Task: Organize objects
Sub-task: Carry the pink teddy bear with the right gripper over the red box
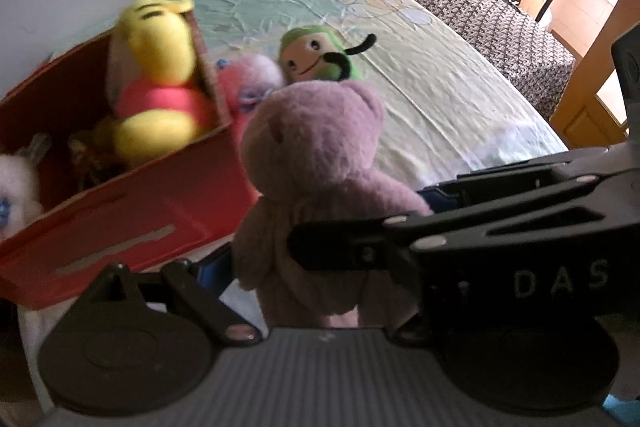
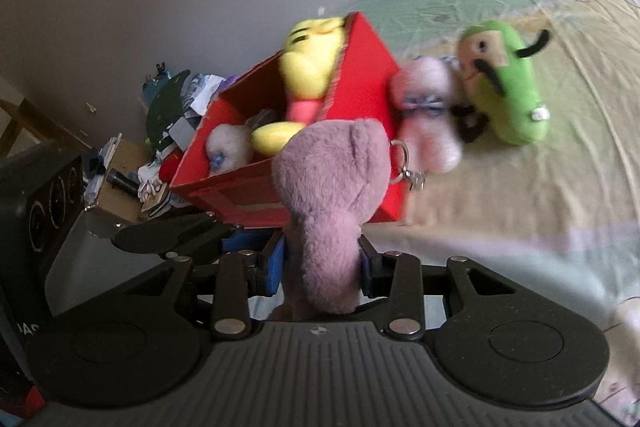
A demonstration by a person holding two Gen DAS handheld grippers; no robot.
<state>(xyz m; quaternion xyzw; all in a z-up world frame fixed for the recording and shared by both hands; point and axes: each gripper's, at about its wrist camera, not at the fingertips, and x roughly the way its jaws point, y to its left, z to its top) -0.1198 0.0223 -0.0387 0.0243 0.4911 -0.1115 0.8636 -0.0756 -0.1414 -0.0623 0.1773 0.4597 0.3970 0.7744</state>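
At left of frame, a red box [image 2: 288, 187] on the bed [image 2: 520, 187] is seen already holding plush toys. At centre, the purple bear [image 2: 332, 187] is pinched at the body by the right gripper [image 2: 322, 263]; whether the left gripper [image 1: 320, 259] also clamps it cannot be told. Light and soft, it is best squeezed at the torso.

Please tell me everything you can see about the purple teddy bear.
The purple teddy bear is a small, fuzzy mauve plush with round ears, seen from behind. It is upright, lifted above the bed, near the red box. The right gripper is shut on its body, blue pads pressing both sides. A metal key ring hangs by its head. The left gripper reaches beside it; its state is unclear.
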